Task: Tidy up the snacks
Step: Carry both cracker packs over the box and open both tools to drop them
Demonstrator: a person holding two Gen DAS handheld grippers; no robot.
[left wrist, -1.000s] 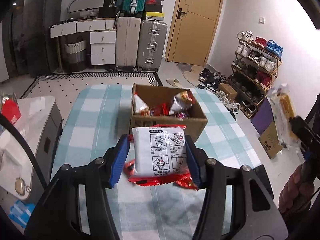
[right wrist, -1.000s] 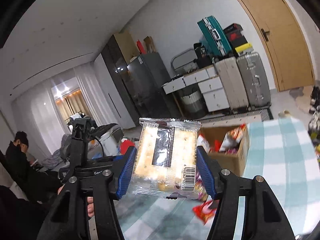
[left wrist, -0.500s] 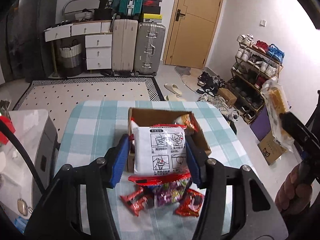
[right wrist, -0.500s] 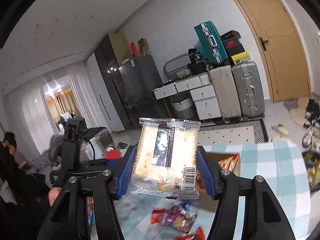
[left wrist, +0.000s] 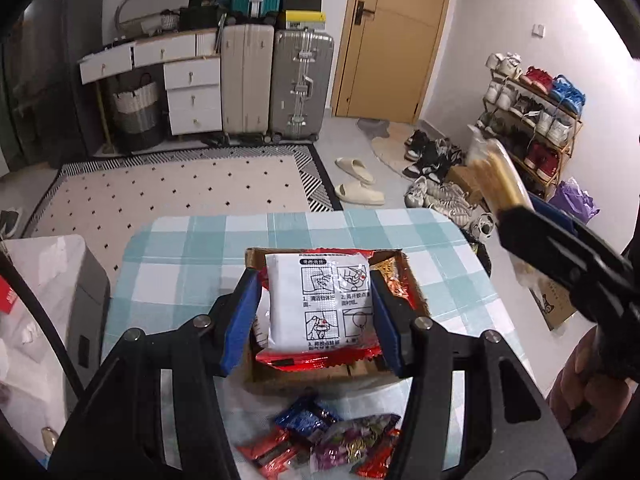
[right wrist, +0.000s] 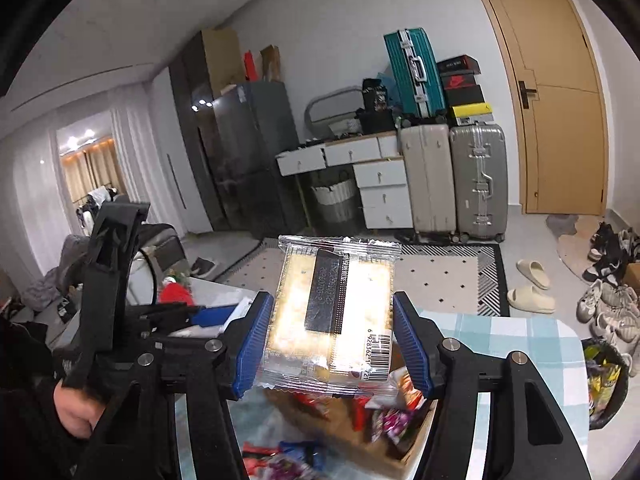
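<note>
My left gripper (left wrist: pixel 316 312) is shut on a white and red snack packet (left wrist: pixel 320 300) and holds it right above the open cardboard box (left wrist: pixel 412 280) on the checked table. My right gripper (right wrist: pixel 332 332) is shut on a clear cracker packet (right wrist: pixel 332 308), held high over the same box (right wrist: pixel 340 420), which holds several snacks. The right gripper with its crackers also shows at the right of the left wrist view (left wrist: pixel 496 176). Several loose snack packets (left wrist: pixel 320 444) lie on the table in front of the box.
The teal checked table (left wrist: pixel 180 256) has a rounded far edge. A grey and white unit (left wrist: pixel 52 304) stands at its left. Suitcases (left wrist: pixel 276 80), a drawer desk and a wooden door stand at the back. Shoes and a shoe rack (left wrist: pixel 532 120) are at the right.
My left gripper has risen and moved forward with its packet, from the table in front of the box to above the box. My right gripper has tilted down toward the box.
</note>
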